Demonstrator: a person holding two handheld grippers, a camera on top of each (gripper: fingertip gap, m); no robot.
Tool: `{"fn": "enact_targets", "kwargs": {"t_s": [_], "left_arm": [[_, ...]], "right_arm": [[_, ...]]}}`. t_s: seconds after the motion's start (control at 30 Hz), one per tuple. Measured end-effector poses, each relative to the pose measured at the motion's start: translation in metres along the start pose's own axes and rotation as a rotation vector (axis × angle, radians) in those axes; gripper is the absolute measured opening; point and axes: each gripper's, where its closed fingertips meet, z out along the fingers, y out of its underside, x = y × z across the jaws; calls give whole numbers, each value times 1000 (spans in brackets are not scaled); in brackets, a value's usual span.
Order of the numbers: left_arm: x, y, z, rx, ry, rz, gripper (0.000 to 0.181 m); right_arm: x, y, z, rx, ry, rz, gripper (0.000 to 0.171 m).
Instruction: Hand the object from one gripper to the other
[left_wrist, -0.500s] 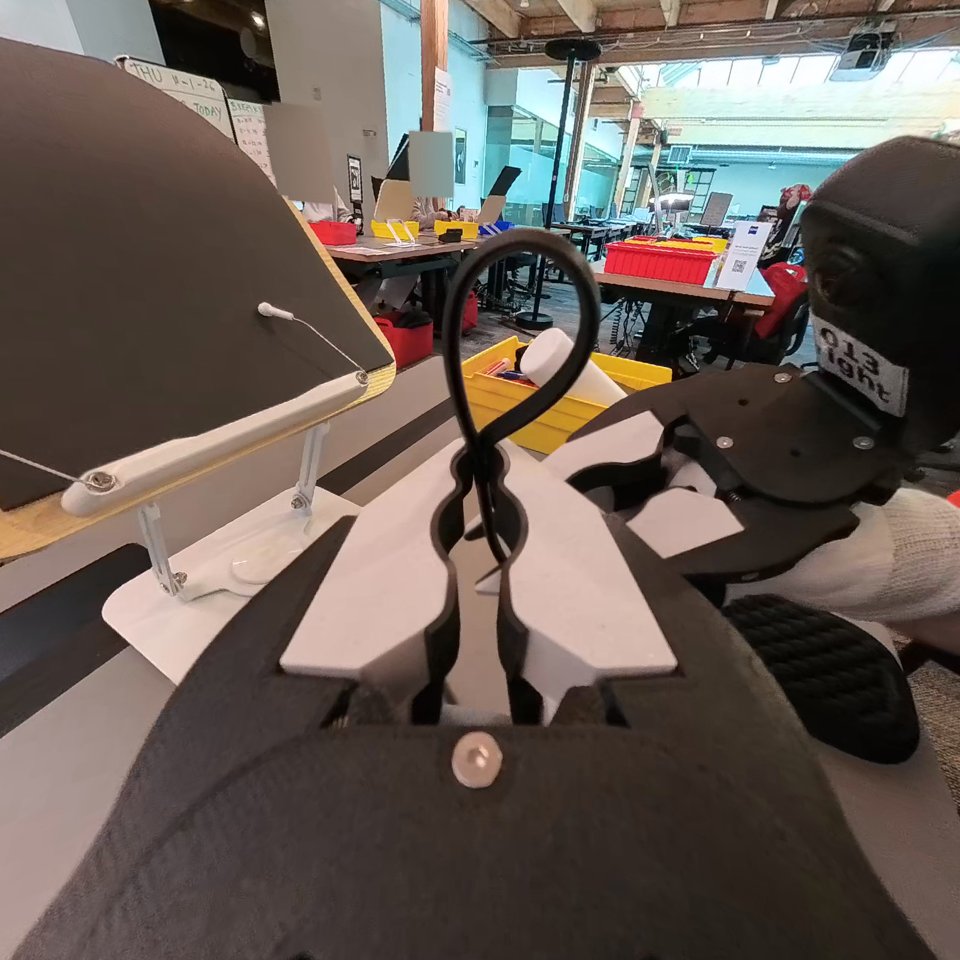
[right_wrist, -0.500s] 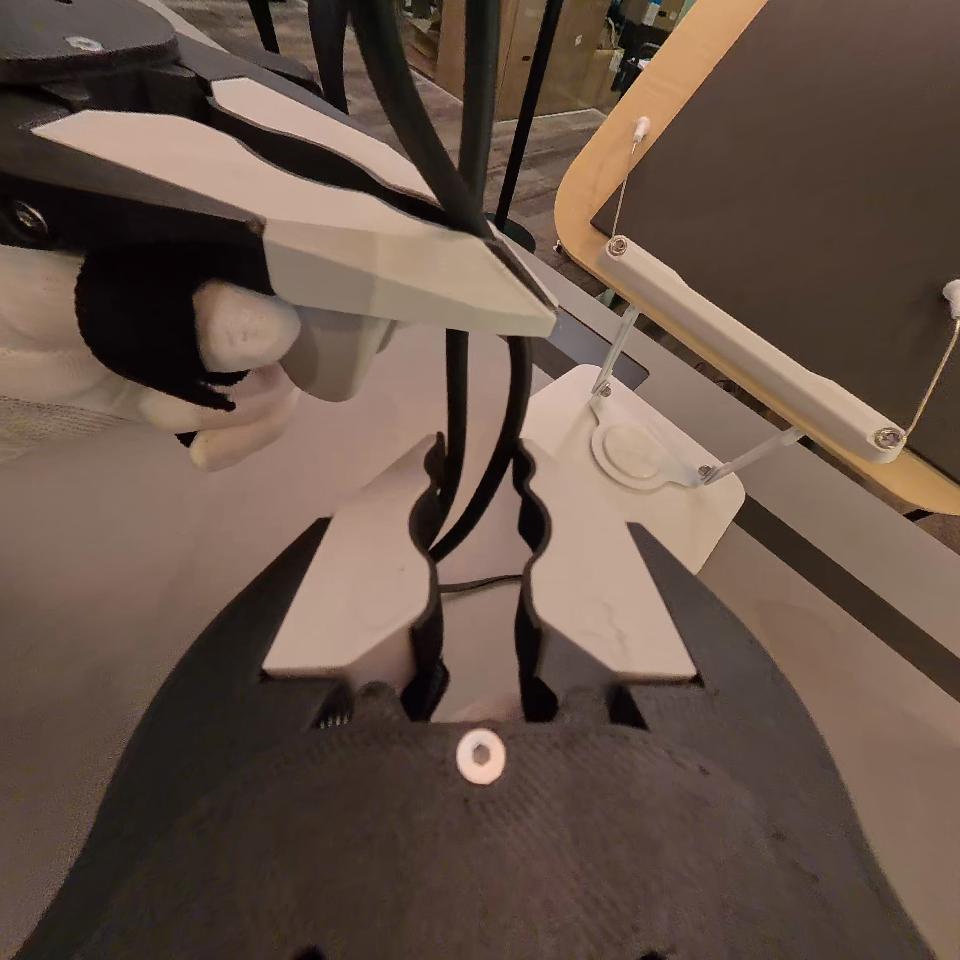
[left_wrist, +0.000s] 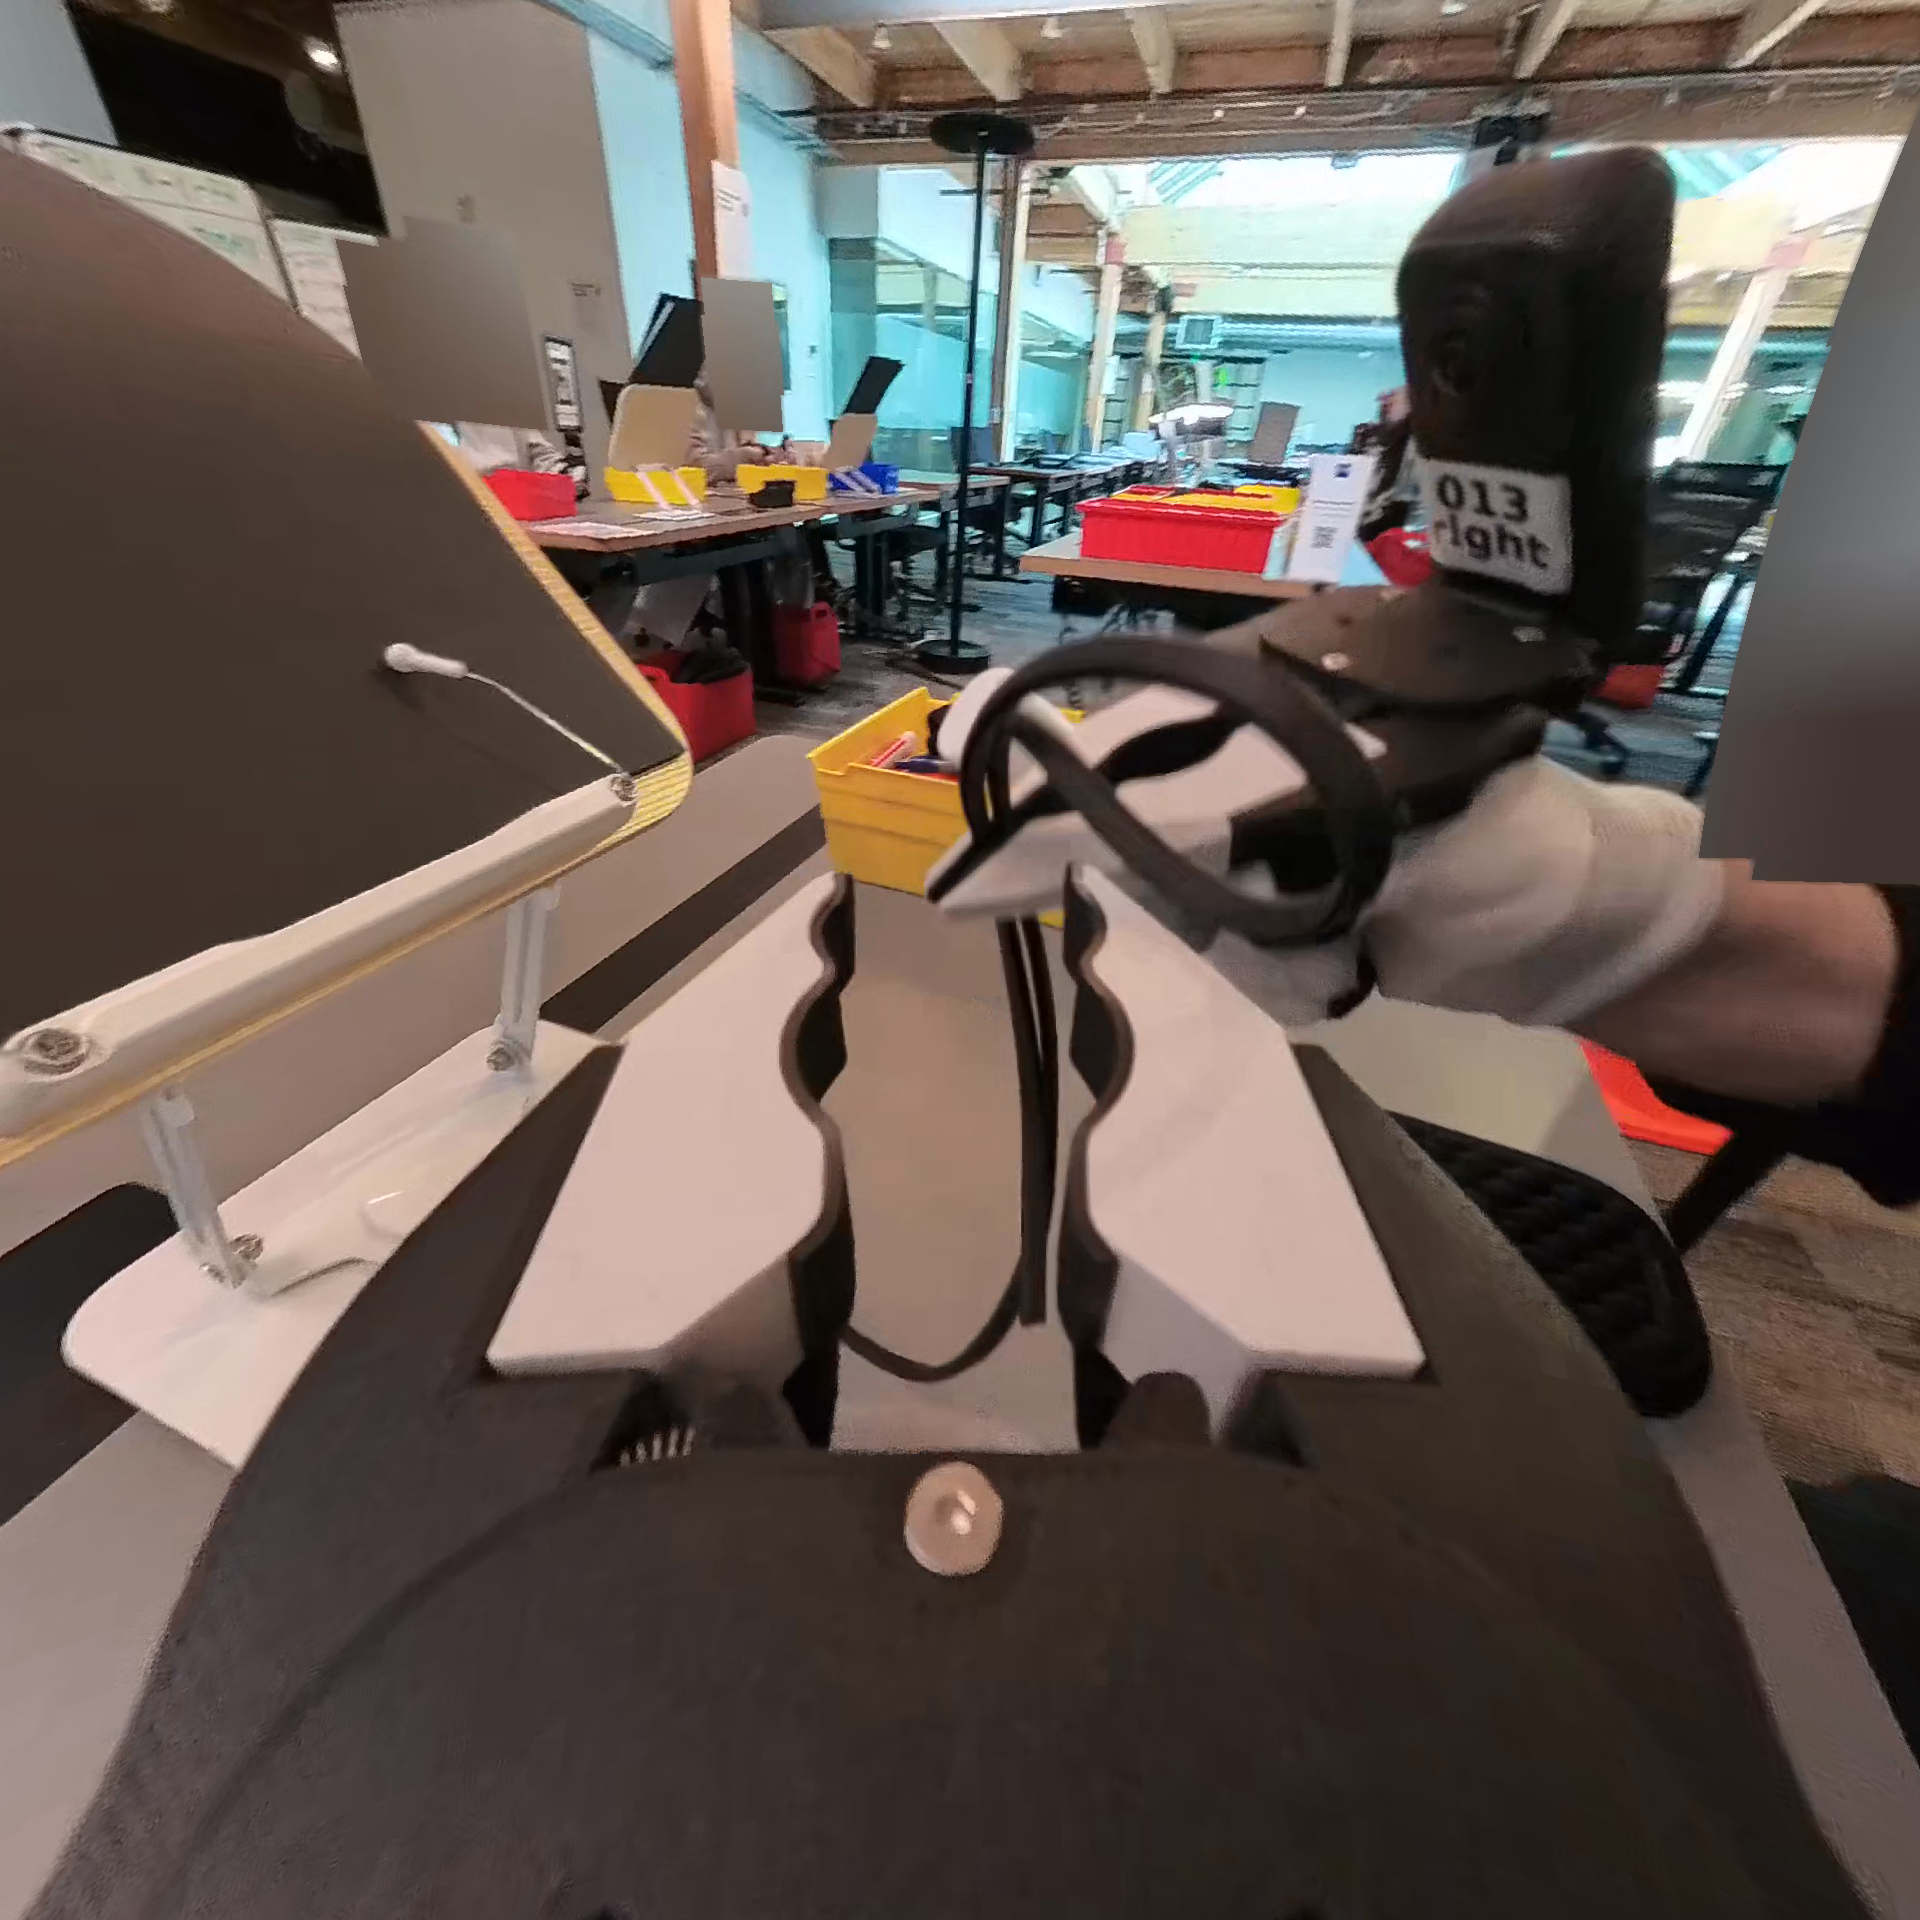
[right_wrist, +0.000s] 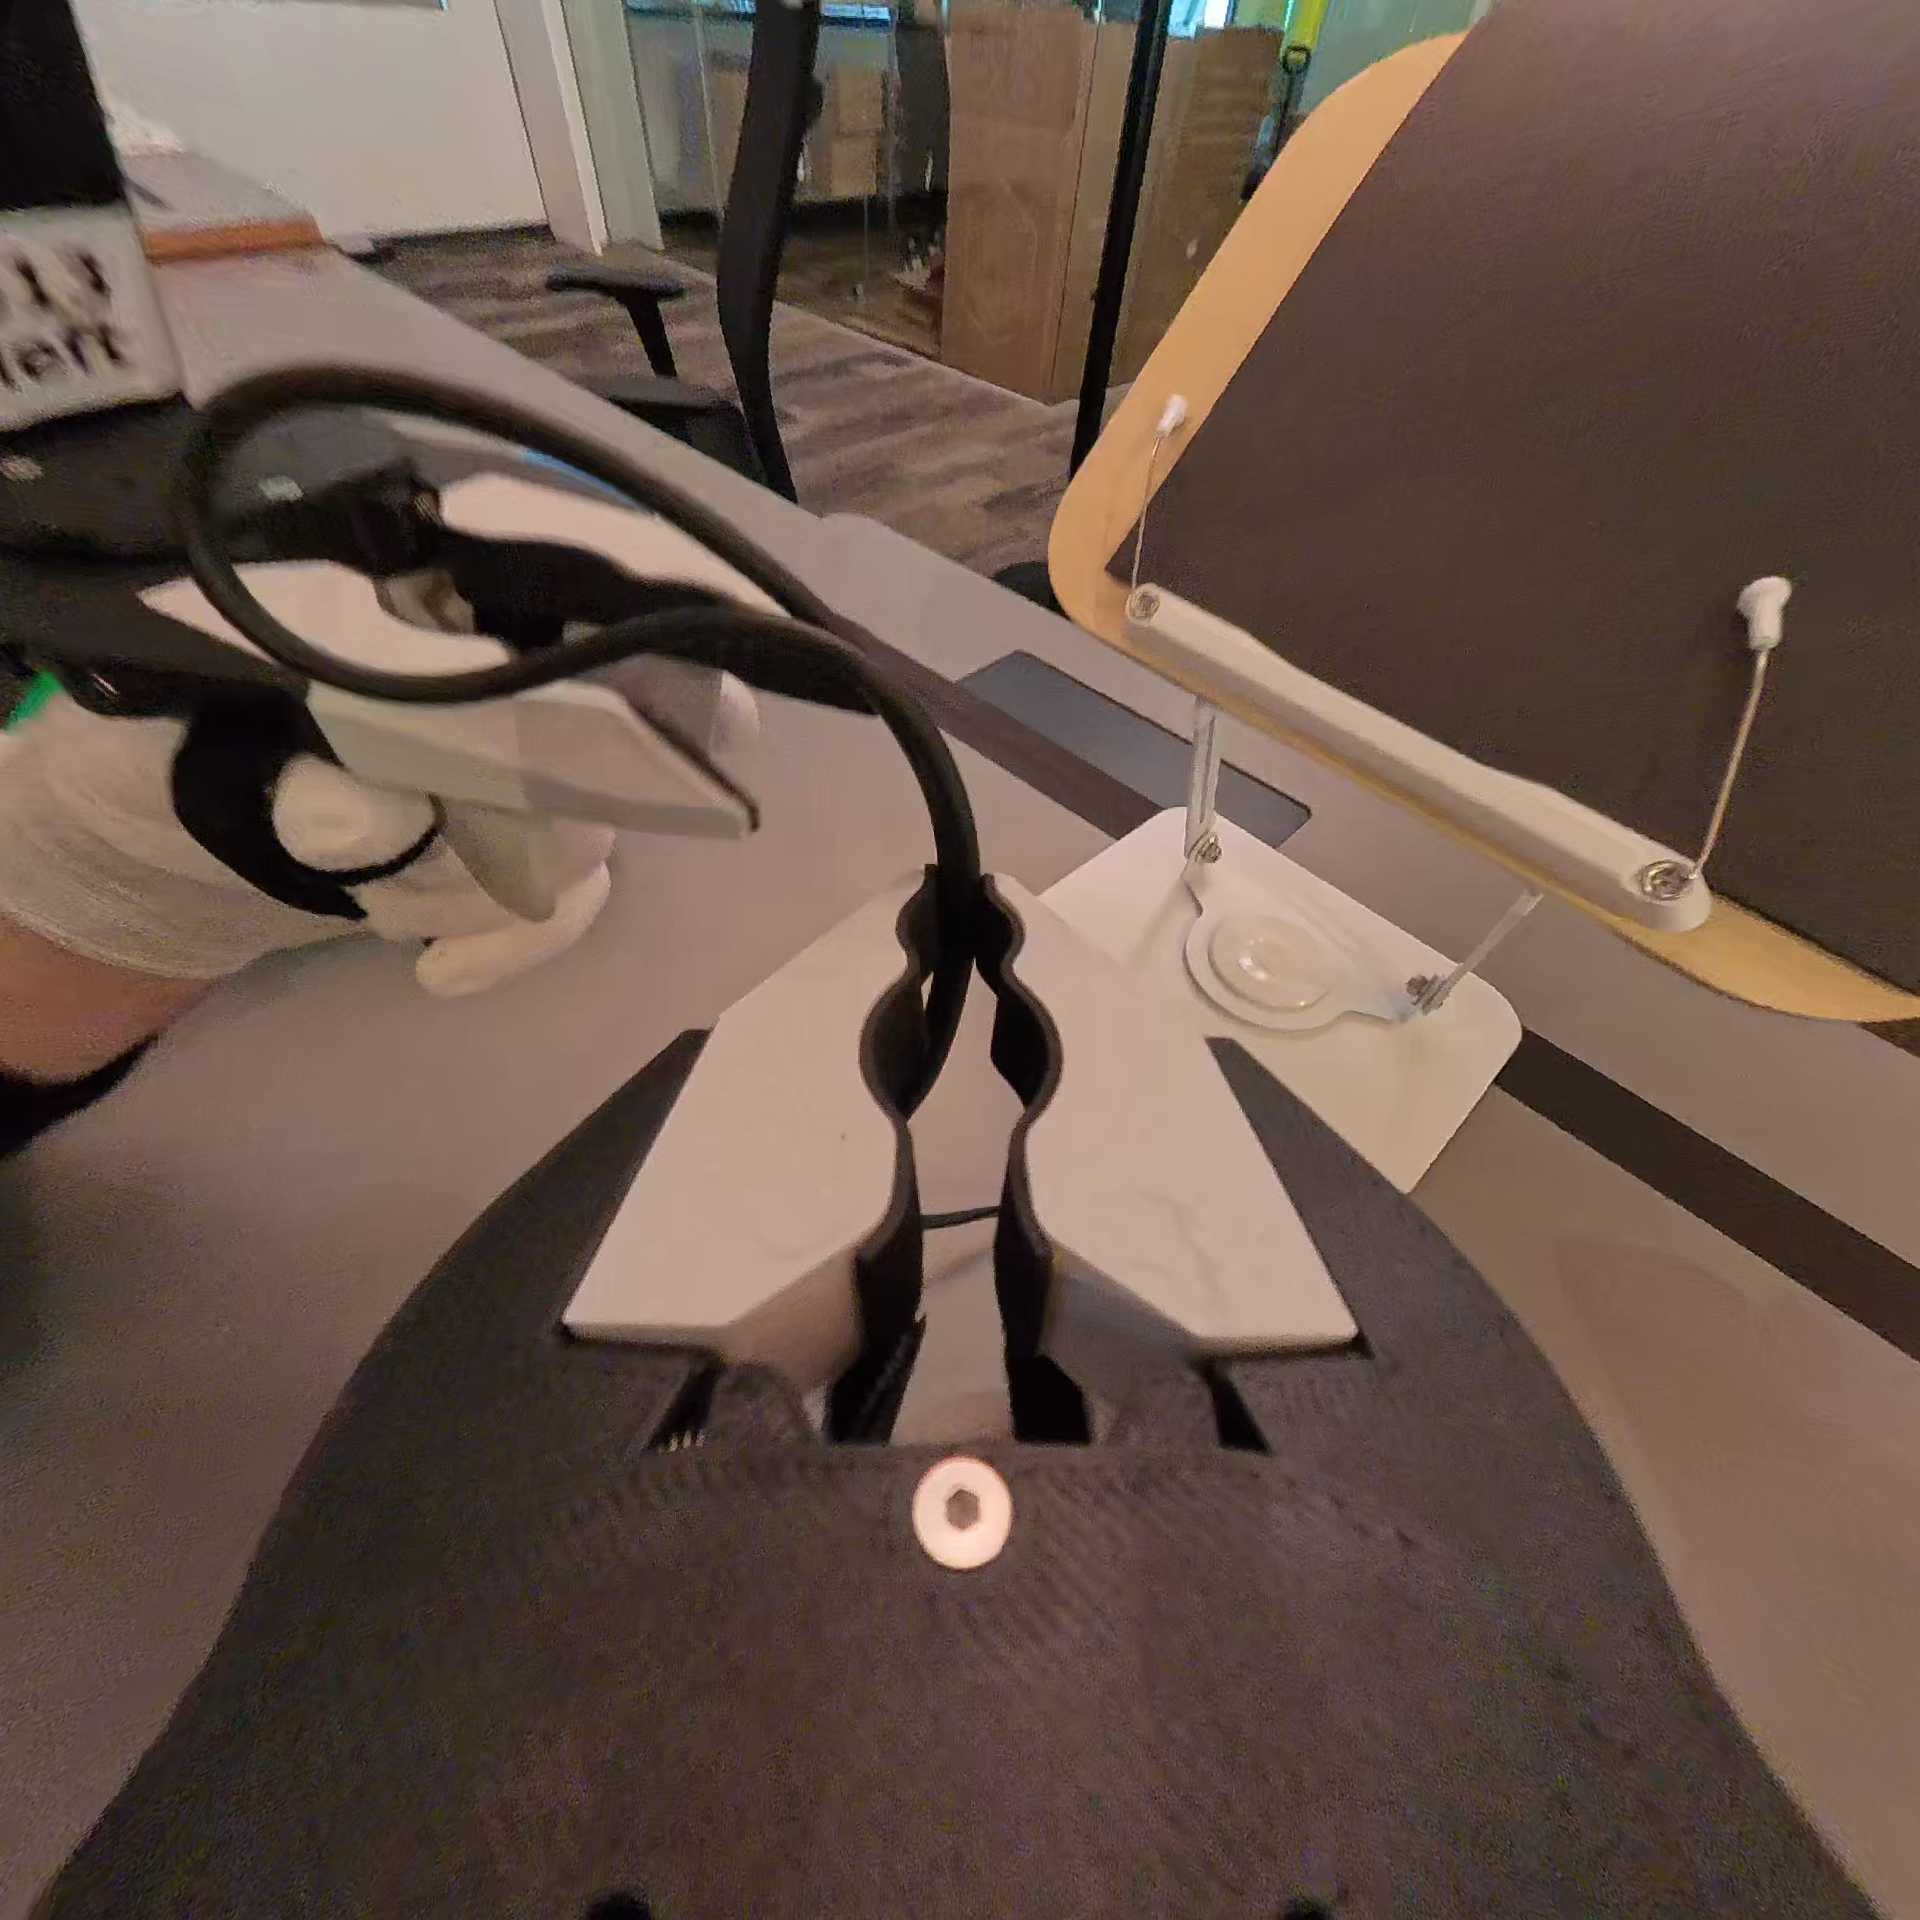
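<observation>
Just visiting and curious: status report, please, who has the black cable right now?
Right gripper shut on the black cable. Left gripper open, fingers clear of the cable's ends hanging between them. Nothing blocking on the grey table.

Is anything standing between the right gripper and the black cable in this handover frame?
Nothing visible does: the right gripper is shut on the black cable. The left gripper stands open, cable ends hanging between its fingers.

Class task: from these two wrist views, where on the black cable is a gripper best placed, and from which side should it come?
Grip the two strands of the black cable just below its loop, where they run side by side. Come from below, fingers either side, as the right gripper does. The wide loop above would flex and slip.
</observation>
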Motion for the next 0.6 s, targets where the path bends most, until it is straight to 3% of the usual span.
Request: {"fn": "enact_targets", "kwargs": {"t_s": [0.13, 0.23, 0.4, 0.47, 0.6], "left_arm": [[-8, 12, -4, -16, 75, -76, 36], [-31, 34, -4, -43, 79, -255, 25], [5, 85, -4, -185, 471, -617, 20], [34, 82, -9, -170, 656, -685, 25], [65, 71, 0, -111, 802, -785, 52]], "right_arm": [[8, -29, -19, 75, -36, 33, 1], [8, -56, -35, 149, -73, 20, 2], [9, -89, -53, 200, -76, -32, 2], [9, -98, -56, 211, -76, -51, 1], [2, -111, -61, 234, -96, -73, 3]]}}
